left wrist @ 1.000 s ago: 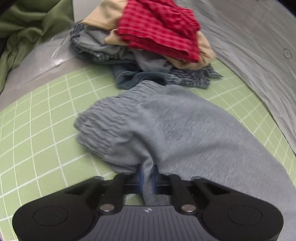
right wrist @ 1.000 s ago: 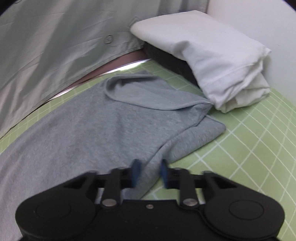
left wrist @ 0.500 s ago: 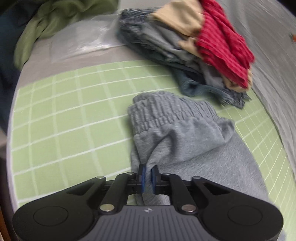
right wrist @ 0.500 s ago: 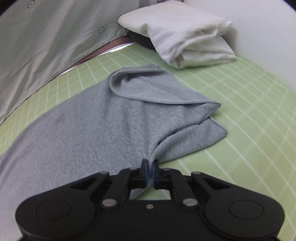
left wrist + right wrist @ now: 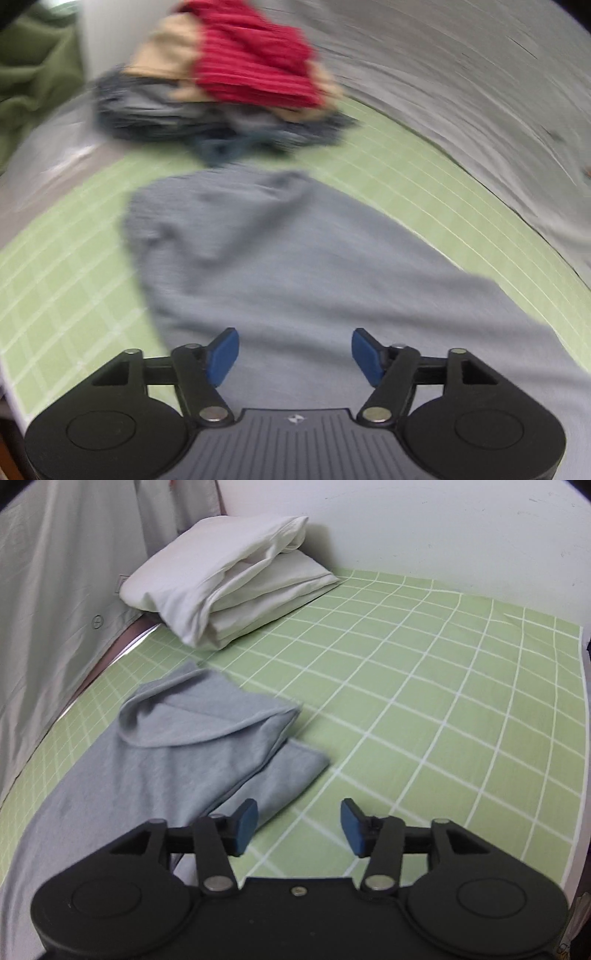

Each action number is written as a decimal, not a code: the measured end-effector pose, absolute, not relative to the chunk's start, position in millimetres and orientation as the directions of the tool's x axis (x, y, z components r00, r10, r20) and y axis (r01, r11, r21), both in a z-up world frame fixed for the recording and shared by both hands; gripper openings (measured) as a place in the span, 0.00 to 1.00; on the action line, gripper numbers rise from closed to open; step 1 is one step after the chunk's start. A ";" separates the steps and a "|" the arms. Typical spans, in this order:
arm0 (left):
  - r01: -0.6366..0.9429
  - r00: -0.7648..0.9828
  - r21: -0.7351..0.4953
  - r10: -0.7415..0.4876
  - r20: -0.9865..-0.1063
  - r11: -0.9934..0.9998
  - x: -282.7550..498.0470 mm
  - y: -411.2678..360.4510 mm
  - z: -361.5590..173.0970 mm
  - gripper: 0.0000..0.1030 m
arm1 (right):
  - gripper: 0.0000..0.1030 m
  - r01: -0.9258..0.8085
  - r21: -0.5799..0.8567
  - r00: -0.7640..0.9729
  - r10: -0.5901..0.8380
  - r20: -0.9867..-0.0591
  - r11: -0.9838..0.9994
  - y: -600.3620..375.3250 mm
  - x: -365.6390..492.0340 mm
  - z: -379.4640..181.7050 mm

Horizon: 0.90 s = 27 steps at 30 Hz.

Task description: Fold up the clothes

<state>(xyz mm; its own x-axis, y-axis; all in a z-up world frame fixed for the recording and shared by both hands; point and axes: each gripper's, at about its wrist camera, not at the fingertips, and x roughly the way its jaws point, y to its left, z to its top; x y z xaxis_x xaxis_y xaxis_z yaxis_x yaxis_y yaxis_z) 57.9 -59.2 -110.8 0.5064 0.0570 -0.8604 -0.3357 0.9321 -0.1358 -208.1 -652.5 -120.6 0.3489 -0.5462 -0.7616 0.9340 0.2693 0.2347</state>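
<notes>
Jaws on both tools stand wide apart with nothing between the blue pads.

Left gripper (image 5: 293,352): hovers over the grey sweatpants (image 5: 295,266), which lie spread along the green checked sheet (image 5: 62,266). Left view is motion-blurred, so fine folds cannot be read. The end of the garment away from the camera looks bunched, probably the elastic waistband. Beyond it sits a heap of mixed clothes (image 5: 236,92), red fabric on top, tan and dark blue beneath, close to the waistband end but whether touching cannot be told.

Right gripper (image 5: 297,827): open above bare sheet, just beside the leg end of the garment. Here the cloth is doubled: one layer is turned back over the other, leaving a curved flap and an offset hem corner (image 5: 310,762) sticking out toward the gripper. A folded white cloth (image 5: 229,587) rests near the wall, well apart from the grey fabric.

Handling judgement: soft knit, limp, light, no stiffness to carry a crease; it should drape and sag from any pinch point and drag on the sheet instead of sliding cleanly. Not fragile. Thick seams grip best: waistband edge on the left, hem corners on the right. A pinch in mid-panel would likely lift only one layer and pucker it. Both layers at the hem should be caught together, otherwise the offset will persist.
</notes>
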 end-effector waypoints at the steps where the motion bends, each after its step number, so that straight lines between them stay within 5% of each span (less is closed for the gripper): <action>1: -0.302 0.502 -0.129 0.042 -0.864 0.944 58.9 -69.7 -112.1 0.71 | 0.54 0.936 0.228 0.343 -0.549 -0.762 0.268 -656.9 -207.7 -121.5; 3: -0.234 0.491 -0.117 0.014 -0.871 0.965 60.8 -90.7 -114.7 0.73 | 0.54 0.933 0.205 0.341 -0.554 -0.759 0.294 -663.2 -205.2 -122.0; 5: -0.165 0.479 -0.105 -0.014 -0.878 0.981 62.8 -111.6 -117.4 0.73 | 0.43 0.924 0.171 0.346 -0.554 -0.757 0.343 -667.6 -200.4 -121.7; 7: -0.116 0.457 -0.092 -0.029 -0.889 0.989 63.2 -128.0 -122.0 0.74 | 0.02 0.911 0.116 0.339 -0.558 -0.758 0.396 -671.3 -195.6 -120.9; 11: -0.073 0.416 -0.046 -0.012 -0.909 0.996 59.5 -142.7 -134.3 0.79 | 0.00 0.919 0.065 0.300 -0.583 -0.755 0.388 -685.5 -204.0 -118.6; 18: -0.047 0.403 0.004 0.023 -0.915 0.999 54.9 -152.7 -138.9 0.90 | 0.03 0.961 0.061 0.223 -0.630 -0.744 0.269 -715.1 -235.4 -112.6; 22: -0.043 0.391 0.013 0.029 -0.920 0.999 56.8 -157.4 -141.7 0.98 | 0.41 0.896 0.025 0.322 -0.610 -0.724 0.443 -698.8 -215.5 -104.7; 27: -0.036 0.387 0.011 0.024 -0.922 0.999 58.5 -159.3 -143.0 1.00 | 0.54 0.842 0.000 0.365 -0.569 -0.737 0.540 -692.0 -180.8 -108.7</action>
